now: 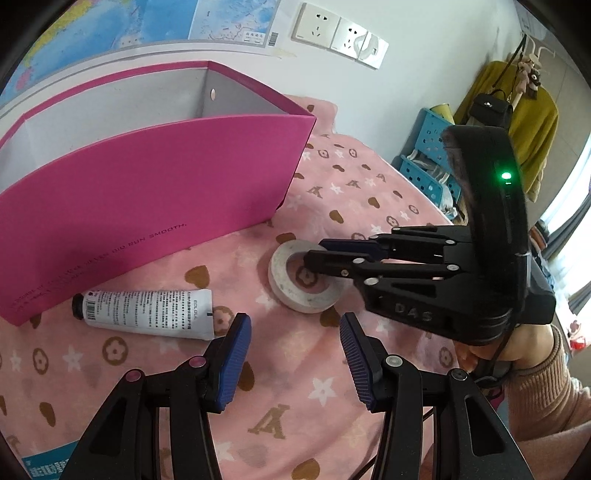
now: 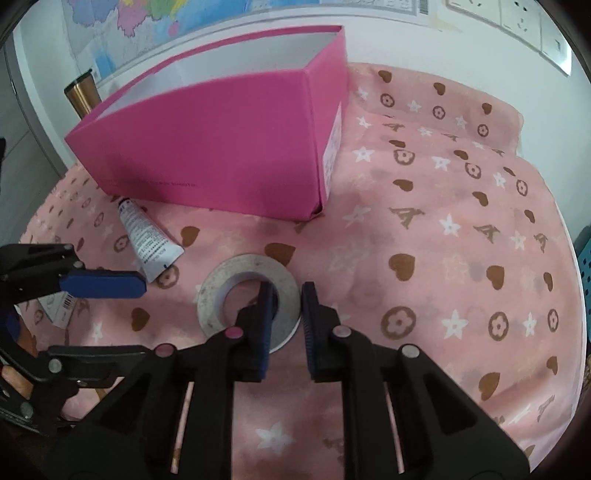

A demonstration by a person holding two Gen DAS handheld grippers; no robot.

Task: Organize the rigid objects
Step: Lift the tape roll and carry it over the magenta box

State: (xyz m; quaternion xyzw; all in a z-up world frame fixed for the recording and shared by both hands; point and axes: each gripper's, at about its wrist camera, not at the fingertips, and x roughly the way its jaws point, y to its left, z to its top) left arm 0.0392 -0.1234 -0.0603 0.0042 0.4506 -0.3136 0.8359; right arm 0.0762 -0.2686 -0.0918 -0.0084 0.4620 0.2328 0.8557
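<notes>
While the right gripper (image 2: 284, 314) pinches the near wall of the tape roll (image 2: 248, 297), one pad inside the hole and one outside, lift straight up so the ring does not twist out. It lies mid-blanket, in front of the pink box (image 2: 221, 147). The left gripper (image 1: 295, 354), jaws spread and empty, hovers near the white tube (image 1: 147, 312), a likely next pick.

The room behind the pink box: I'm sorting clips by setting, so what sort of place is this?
Probably a home bedroom or living space: a yellow garment and black handbag hang by the wall, a map is pinned above, and a patterned pink cloth covers the work surface.
</notes>
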